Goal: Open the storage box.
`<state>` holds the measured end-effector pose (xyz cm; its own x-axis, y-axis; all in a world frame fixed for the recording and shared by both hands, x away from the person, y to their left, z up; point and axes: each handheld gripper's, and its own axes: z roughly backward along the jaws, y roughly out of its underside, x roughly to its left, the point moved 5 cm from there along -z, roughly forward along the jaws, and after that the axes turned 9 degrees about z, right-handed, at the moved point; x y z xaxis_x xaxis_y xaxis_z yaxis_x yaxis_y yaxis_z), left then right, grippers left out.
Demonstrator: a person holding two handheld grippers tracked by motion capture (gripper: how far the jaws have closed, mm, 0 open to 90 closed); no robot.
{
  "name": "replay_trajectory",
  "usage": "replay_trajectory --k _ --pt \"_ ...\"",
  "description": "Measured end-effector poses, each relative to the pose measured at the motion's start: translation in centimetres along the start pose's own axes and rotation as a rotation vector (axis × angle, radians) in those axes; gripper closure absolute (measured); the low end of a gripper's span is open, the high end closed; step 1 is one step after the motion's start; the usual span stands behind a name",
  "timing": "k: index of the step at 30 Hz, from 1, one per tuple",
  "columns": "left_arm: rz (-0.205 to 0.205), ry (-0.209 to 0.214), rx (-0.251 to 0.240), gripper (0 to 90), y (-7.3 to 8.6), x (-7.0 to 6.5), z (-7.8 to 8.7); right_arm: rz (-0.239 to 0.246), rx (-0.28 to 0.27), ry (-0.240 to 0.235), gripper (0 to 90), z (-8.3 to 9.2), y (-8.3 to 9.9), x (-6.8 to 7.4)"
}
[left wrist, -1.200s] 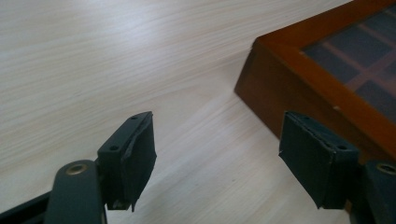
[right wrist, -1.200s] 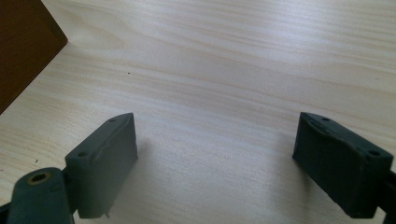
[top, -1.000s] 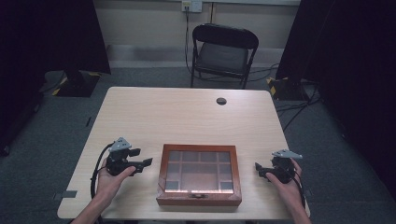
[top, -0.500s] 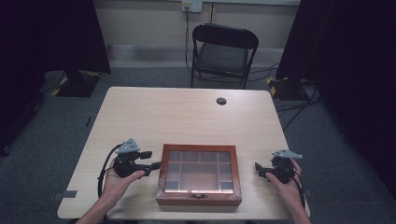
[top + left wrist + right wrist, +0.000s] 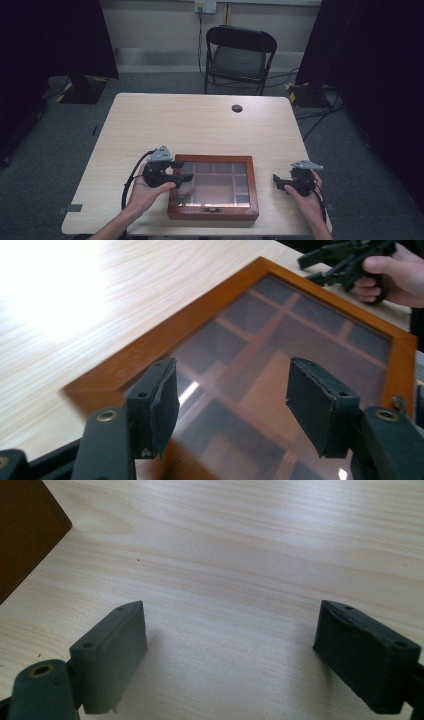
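Observation:
A shallow wooden box (image 5: 212, 215) with a glass lid and dividers inside lies shut at the table's front middle, a small latch on its front wall. My left gripper (image 5: 186, 170) is open, its jaws reaching over the box's left edge. In the left gripper view the open left gripper (image 5: 232, 390) hovers just above the glass, with the orange-brown frame of the box (image 5: 165, 335) running past it. My right gripper (image 5: 275, 182) stands open on the table right of the box, apart from it. The right gripper (image 5: 232, 630) frames bare tabletop, and a corner of the box (image 5: 25, 530) sits at upper left.
The light wooden table (image 5: 200, 125) has a round cable hole (image 5: 237, 108) near its far edge. A black folding chair (image 5: 240, 52) stands behind the table. Cables lie on the floor at the right. The other hand and its gripper (image 5: 350, 260) appear beyond the box.
My left gripper has moved right, from beside the box to over its left edge. The right gripper and the box have stayed put.

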<state>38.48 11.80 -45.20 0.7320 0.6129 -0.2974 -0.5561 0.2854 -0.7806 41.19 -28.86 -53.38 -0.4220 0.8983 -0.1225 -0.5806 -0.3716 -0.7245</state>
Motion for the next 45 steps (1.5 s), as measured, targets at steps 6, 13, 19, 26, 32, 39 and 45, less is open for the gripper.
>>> replay_trajectory --k 6,13,19,26,32,39,45 --pt "-0.007 0.057 0.001 37.1 -0.4 -1.6 -1.0 -0.001 0.001 0.000 12.5 0.0 0.0 0.0" --pt "-0.030 0.159 0.030 44.7 0.3 -3.7 -1.5 -0.001 0.001 0.000 12.5 0.0 0.0 0.0" --pt "-0.041 0.234 0.071 49.0 1.2 -5.2 -2.2 0.000 0.001 0.000 12.5 0.0 0.0 0.0" --pt "-0.075 0.298 0.113 55.9 1.7 -6.3 -3.0 0.000 0.001 0.000 12.5 0.0 0.0 0.0" --pt "-0.106 0.318 0.138 59.0 2.0 -7.1 -3.8 0.000 0.000 -0.001 12.5 0.0 0.0 0.0" --pt "-0.137 0.368 0.179 70.0 2.7 -7.9 -3.7 0.000 0.000 -0.001 12.5 0.0 0.0 0.0" --pt "-0.169 0.383 0.206 75.2 3.2 -8.5 -3.8 0.000 0.001 0.000 12.5 0.0 0.0 0.0"
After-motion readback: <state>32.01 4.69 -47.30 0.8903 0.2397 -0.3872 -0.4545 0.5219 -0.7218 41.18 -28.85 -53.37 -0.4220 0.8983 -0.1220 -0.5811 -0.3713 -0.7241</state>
